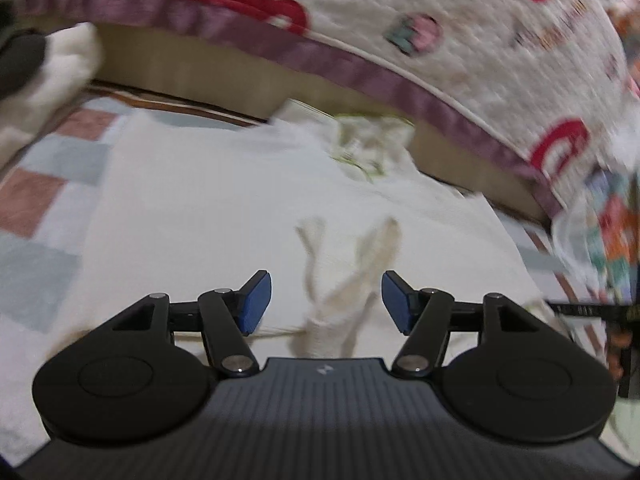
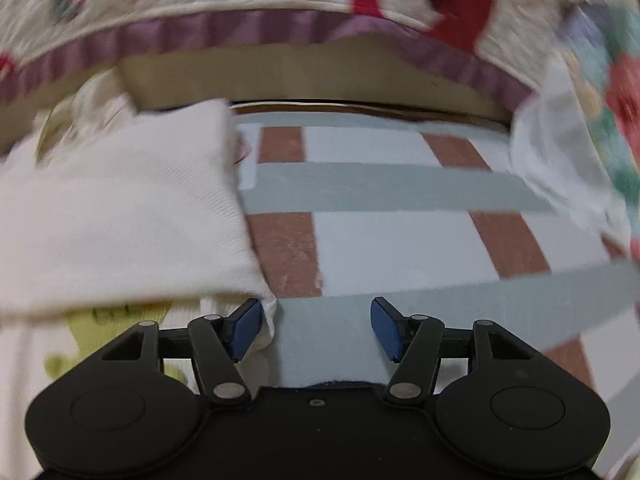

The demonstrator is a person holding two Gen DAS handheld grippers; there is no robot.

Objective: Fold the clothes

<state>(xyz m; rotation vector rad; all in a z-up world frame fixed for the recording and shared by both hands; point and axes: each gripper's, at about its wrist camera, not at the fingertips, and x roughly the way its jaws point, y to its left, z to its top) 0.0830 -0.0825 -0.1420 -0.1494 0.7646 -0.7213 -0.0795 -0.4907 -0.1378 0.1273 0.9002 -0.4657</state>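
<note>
A cream garment (image 1: 208, 208) lies spread flat on the checked mat, with a pale green print (image 1: 368, 148) near its far end. Its two drawstrings (image 1: 316, 280) trail toward me. My left gripper (image 1: 326, 296) hovers over them, open, its blue pads (image 1: 254, 302) clear of the strings. In the right wrist view the same cream garment (image 2: 120, 216) lies folded at the left, and a layer with yellow-green print (image 2: 100, 320) shows beneath it. My right gripper (image 2: 318, 322) stands open over the bare mat, its left pad (image 2: 248, 326) against the cloth's corner, nothing between the jaws.
The mat (image 2: 380, 240) is checked in brown, grey and pale blue. A bed with a quilt (image 1: 440, 20) of red prints and a purple trim (image 2: 240, 32) runs along the far side. Colourful patterned cloth (image 1: 612, 232) with white fabric (image 2: 560, 160) hangs at the right.
</note>
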